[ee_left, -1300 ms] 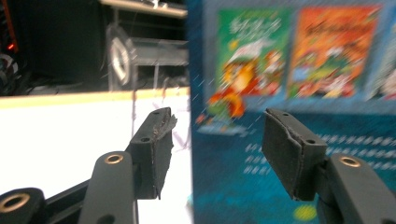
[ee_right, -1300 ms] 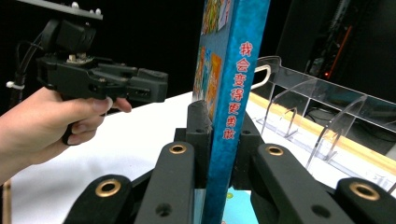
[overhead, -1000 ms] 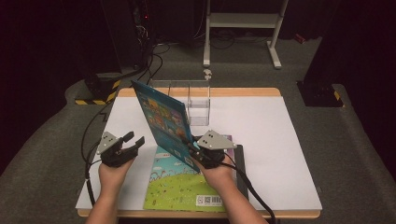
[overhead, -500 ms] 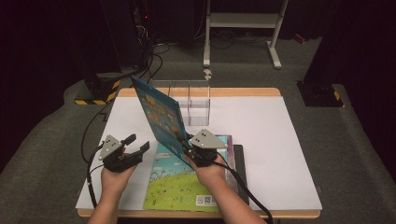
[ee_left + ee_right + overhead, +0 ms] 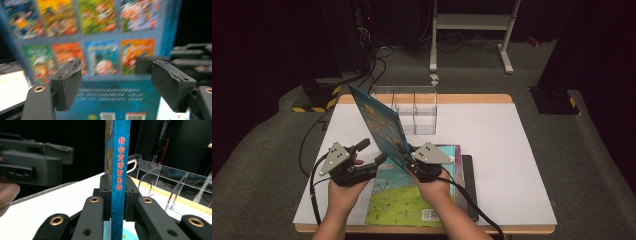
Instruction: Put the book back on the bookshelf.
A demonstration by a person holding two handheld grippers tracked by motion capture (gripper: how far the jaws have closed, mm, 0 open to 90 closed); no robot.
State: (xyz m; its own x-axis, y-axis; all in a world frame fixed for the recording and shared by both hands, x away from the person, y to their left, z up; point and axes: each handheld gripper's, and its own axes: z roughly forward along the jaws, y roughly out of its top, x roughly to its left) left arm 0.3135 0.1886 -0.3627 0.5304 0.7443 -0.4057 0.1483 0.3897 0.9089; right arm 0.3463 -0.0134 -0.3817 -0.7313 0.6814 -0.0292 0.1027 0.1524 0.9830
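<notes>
I see a thin, glossy picture book [image 5: 379, 125] with a blue cover standing on edge and leaning toward my left; its back cover, a grid of small bright cartoon panels, faces the left hand-held gripper [image 5: 368, 152], and its narrow blue spine with red characters [image 5: 121, 170] faces the right one. The right hand-held gripper [image 5: 411, 159] is clenched on the book's lower corner, black pads pressed flat against both covers just behind the spine. Beneath it a second picture book [image 5: 404, 197] lies flat, its cover a green meadow under a pale sky, its near edge close to the front lip of the surface [image 5: 512, 150], which is a smooth white sheet on a wooden board with a pale wood strip showing along the far edge. A flat black slab [image 5: 468, 185] lies just beside the flat book on my right. Behind the upright book stands a clear acrylic rack [image 5: 414, 107] with thin upright dividers and rounded corners. The right half of the white sheet is bare and gives the most room; the left side has a narrower bare strip before the edge. My left hand-held gripper is released: its blocky, scuffed pads [image 5: 68, 83] have just been spreading, they hold nothing, and they stand near the upright book's back cover without touching it.
</notes>
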